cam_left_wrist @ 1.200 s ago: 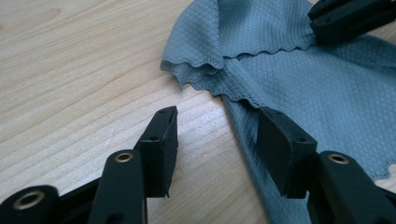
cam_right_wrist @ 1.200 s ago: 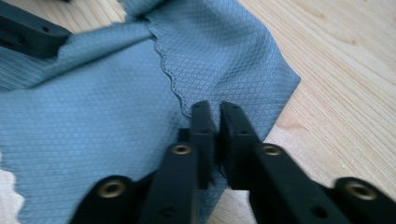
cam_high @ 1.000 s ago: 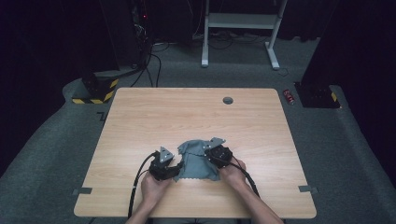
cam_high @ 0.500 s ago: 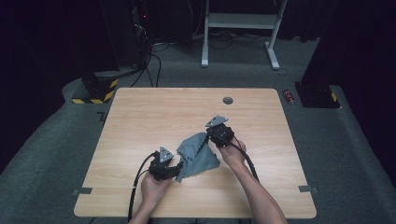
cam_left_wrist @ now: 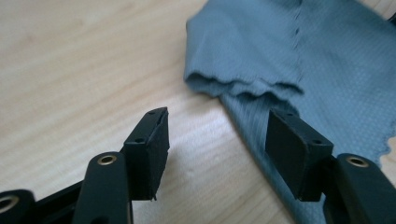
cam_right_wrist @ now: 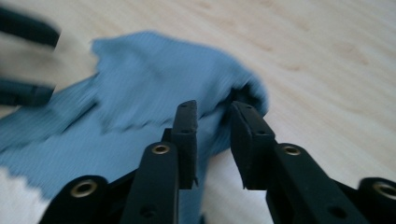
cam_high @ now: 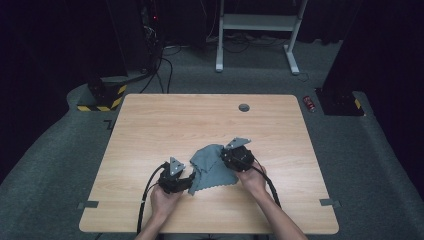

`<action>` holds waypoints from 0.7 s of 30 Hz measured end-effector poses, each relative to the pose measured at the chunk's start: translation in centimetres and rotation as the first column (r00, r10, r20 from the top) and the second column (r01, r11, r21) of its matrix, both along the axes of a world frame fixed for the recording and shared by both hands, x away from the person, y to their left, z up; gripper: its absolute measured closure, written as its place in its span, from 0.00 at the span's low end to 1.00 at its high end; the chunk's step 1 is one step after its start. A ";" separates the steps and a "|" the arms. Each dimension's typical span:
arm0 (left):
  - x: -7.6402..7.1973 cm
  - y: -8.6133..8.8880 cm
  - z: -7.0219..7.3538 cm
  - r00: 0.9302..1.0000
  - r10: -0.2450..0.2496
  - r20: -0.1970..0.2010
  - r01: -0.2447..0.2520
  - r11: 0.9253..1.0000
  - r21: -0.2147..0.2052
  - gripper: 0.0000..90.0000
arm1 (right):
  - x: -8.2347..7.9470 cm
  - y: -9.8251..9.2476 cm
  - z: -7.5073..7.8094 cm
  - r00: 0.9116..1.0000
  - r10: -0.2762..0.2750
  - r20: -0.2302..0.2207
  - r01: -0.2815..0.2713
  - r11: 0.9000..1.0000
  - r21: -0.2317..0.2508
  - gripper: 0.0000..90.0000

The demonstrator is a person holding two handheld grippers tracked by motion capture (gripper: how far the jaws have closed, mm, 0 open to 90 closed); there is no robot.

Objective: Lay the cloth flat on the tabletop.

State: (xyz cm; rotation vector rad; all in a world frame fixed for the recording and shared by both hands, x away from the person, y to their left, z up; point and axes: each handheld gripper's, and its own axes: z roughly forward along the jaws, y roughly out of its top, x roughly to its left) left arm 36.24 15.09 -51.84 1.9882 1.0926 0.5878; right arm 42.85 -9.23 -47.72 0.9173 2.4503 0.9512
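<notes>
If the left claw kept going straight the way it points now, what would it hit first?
Most likely the folded edge of the blue-grey cloth, lying just ahead of the open left claw. One pad already sits over the cloth's lower layer; bare table lies to the side.

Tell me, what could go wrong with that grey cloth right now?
1. The right hand-held gripper has just been opening, with a fold of the grey cloth between its jaws and a gap showing, so the fold may fall back.
2. The left hand-held gripper stands open, one pad over the cloth's edge, the other over bare table. Nothing pins the cloth, so it may slide.
3. A layer is already doubled over near that edge, and closing there could pinch both layers.
</notes>
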 end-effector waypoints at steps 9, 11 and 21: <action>1.7 -4.1 1.4 0.984 -0.178 -0.008 0.177 0.978 0.113 0.46 | -1.2 0.2 -2.0 0.999 0.004 -0.051 -0.004 1.000 -0.009 0.73; 2.1 -4.6 1.1 0.982 -0.186 -0.024 0.187 0.973 0.137 0.47 | -1.2 0.2 -2.3 0.998 0.000 -0.060 -0.001 1.000 -0.013 0.72; 3.5 -5.2 0.4 0.981 -0.182 -0.073 0.192 0.966 0.171 0.73 | -2.7 0.7 -2.7 0.999 0.026 -0.041 -0.027 1.000 -0.014 0.66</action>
